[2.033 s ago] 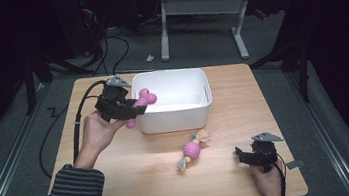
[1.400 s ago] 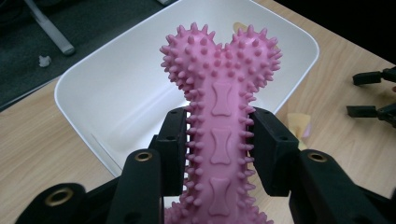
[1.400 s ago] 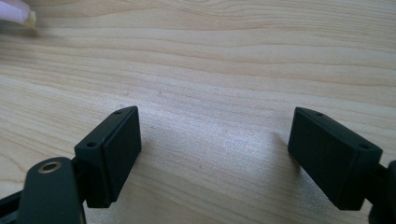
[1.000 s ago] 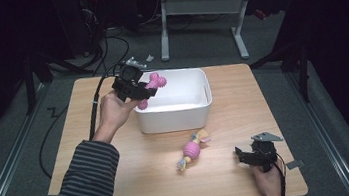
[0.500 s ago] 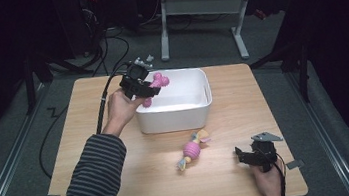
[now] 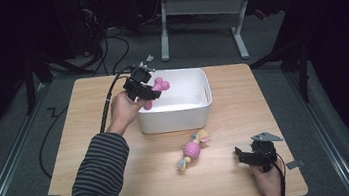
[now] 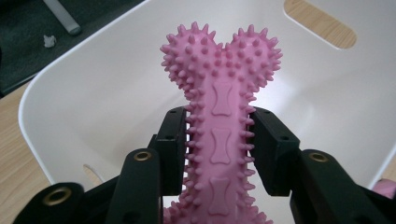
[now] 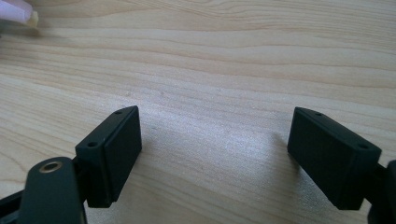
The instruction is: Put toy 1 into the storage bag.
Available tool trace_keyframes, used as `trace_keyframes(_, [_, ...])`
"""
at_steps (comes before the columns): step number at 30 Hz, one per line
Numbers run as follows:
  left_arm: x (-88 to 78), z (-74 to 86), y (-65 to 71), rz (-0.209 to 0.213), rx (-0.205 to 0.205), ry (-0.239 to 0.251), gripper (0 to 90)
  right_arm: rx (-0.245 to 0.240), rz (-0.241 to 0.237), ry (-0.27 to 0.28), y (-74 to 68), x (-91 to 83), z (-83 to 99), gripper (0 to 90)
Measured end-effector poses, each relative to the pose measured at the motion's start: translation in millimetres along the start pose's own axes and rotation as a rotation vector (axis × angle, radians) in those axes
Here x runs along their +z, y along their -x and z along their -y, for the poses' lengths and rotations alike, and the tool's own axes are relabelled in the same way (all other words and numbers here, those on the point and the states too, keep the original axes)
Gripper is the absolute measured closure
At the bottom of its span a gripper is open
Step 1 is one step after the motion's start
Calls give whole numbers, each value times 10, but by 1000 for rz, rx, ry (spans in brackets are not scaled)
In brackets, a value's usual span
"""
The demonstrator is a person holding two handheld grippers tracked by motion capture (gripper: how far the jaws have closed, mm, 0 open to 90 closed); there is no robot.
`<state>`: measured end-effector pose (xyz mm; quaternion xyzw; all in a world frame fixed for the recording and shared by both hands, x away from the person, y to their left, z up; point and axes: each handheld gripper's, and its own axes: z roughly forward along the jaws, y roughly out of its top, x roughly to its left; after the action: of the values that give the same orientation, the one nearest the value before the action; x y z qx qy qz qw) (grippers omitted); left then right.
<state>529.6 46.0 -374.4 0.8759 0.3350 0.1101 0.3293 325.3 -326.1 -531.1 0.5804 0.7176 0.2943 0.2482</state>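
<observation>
- I'm looking at a lab or test workspace — a lone wooden table (image 6: 124, 195) on grey carpet.
- Far side: a white-legged desk (image 6: 202, 9), black cables (image 6: 105, 41) trailing across the dark floor — no household furnishings.

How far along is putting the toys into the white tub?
Nothing lies in the white plastic tub yet. In hand: the left gripper clamps the spiky pink rubber bone above it. Left: release it, then the pink ball rope toy on the table; the right gripper rests open.
</observation>
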Motion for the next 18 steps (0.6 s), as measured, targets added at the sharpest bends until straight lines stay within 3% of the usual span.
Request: trace_keyframes(18, [193, 119, -38, 9, -7, -68, 581, -1, 0, 1, -1, 2, -2, 179])
